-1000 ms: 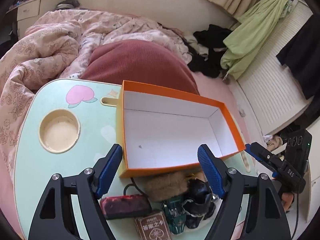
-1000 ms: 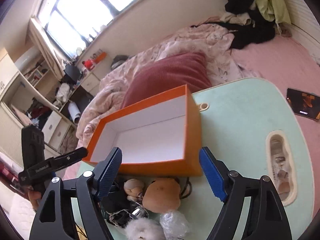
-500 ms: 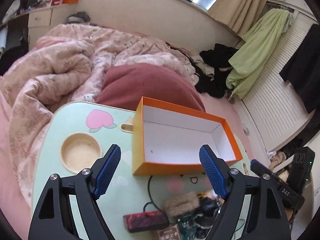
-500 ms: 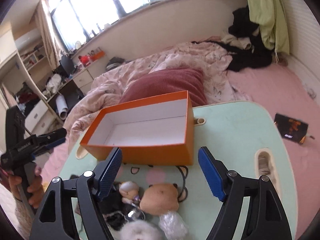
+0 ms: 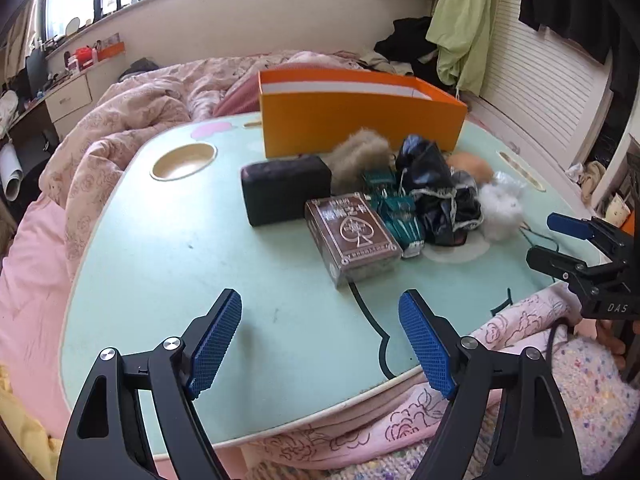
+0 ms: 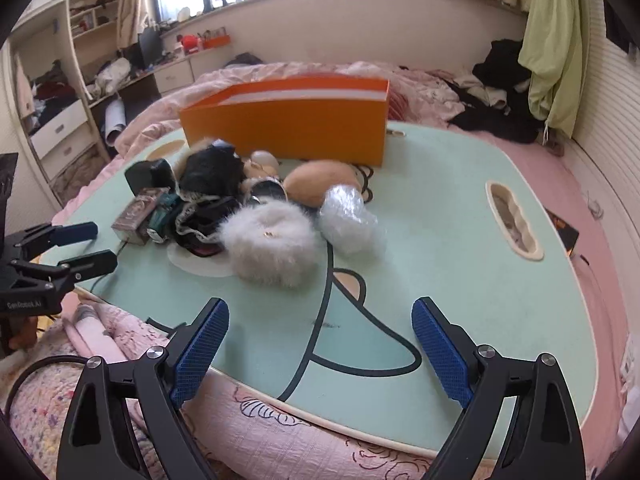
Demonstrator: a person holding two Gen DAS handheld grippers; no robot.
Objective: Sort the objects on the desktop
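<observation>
My left wrist camera looks forward and down along its jaws from the table's [image 5: 168, 264] near edge, toward the window wall. My right wrist camera faces the same way from further right, equally close. Both share the orange box [image 5: 360, 120] [image 6: 292, 124] and the pile of small things [image 5: 400, 200] [image 6: 248, 208], and each sees the other gripper at its side edge.

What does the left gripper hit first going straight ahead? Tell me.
Probably the bare table top: the left gripper, jaws opening and empty, points down at it. The card box lies farther on, slightly right.
</observation>
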